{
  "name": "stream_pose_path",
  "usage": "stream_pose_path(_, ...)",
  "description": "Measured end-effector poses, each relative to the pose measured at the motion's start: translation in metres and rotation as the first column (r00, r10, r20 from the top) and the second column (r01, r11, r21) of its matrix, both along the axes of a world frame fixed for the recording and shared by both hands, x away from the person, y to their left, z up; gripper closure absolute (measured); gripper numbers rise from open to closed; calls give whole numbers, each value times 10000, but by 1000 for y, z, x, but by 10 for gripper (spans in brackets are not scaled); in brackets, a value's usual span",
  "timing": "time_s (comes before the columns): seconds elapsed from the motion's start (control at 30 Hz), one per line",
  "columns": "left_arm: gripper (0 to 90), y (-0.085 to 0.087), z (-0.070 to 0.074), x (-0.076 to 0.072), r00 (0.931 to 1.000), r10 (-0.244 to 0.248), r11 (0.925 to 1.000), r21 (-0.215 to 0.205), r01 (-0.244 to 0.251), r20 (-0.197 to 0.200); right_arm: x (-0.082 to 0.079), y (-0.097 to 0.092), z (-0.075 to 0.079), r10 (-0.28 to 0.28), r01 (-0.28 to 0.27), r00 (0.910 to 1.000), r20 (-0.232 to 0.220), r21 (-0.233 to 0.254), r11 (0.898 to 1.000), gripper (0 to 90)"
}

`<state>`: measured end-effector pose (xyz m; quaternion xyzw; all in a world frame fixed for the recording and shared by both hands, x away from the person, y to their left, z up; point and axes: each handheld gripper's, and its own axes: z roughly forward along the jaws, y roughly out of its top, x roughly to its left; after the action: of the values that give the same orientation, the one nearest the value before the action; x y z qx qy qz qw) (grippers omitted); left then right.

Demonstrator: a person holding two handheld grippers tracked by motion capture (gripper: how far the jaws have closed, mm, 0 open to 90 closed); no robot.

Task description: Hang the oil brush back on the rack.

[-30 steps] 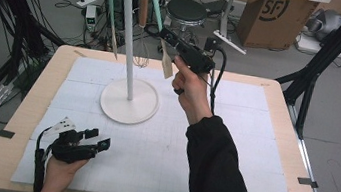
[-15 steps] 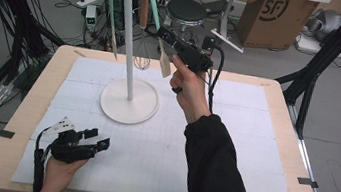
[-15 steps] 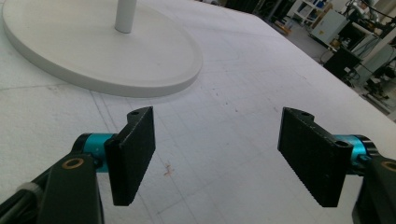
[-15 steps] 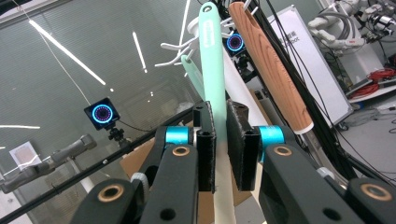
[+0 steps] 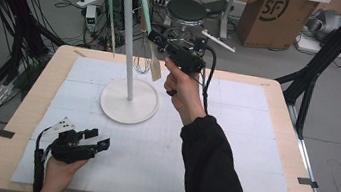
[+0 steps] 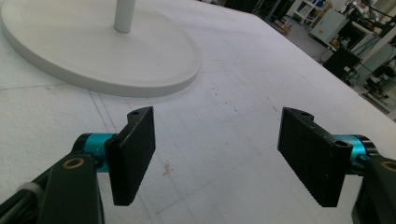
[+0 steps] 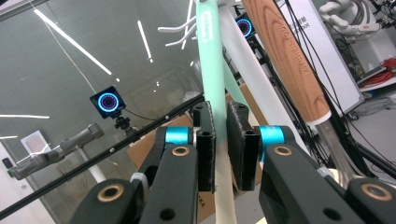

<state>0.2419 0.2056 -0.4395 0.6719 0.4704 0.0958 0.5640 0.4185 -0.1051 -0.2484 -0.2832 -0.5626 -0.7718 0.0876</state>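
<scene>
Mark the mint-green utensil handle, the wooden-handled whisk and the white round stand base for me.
Mint-green utensil handle (image 7: 211, 60), right gripper view, shaft above the right gripper's jaws.
Wooden-handled whisk (image 7: 285, 60), right gripper view, middle of wooden handle.
White round stand base (image 5: 140, 108), high view, bare disc right of pole.

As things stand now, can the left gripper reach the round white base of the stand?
Probably yes: the left gripper is open, low over the mat, and nothing lies between it and the white base.

Black left gripper (image 5: 94, 142) and right gripper (image 5: 159, 39): cyan collars, brass screws, flat ridged jaws, trailing cables; right arm wears a black sleeve (image 5: 213, 172)
</scene>
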Motion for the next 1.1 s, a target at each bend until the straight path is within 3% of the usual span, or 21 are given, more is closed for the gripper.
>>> stream_pose_path(0.13, 282, 0, 0, 0, 10000, -12, 10000, 34, 12, 16, 0, 2, -1, 68, -68, 10000, -36, -44, 10000, 818)
stream_pose_path(0.23, 282, 0, 0, 0, 10000, 3, 10000, 18, -3, 25, -1, 2, 0, -191, 194, 9998, 114, -308, 9993, 783)
stream_pose_path(0.43, 282, 0, 0, 0, 10000, 18, 10000, 26, -19, 36, -1, 0, -1, -656, 658, 9978, 45, -603, 9960, 545)
stream_pose_path(0.6, 282, 0, 0, -1, 10000, -14, 10000, 26, 14, 48, -9, -8, -6, -1621, 1651, 9862, 346, -1197, 9790, 338)
stream_pose_path(0.87, 282, -2, 1, -2, 9999, -19, 10000, 36, 19, 142, -23, -29, -29, -1768, 1780, 9840, 225, -1711, 9690, 259)
stream_pose_path(0.97, 282, -2, 2, -3, 9998, -21, 10000, 18, 21, 214, -34, -38, -42, -1969, 1991, 9799, 321, -2193, 9551, 220)
stream_pose_path(1.1, 280, -3, 2, -3, 9996, -32, 10000, -12, 33, 291, -46, -52, -57, -2080, 2108, 9774, 371, -2405, 9475, 212)
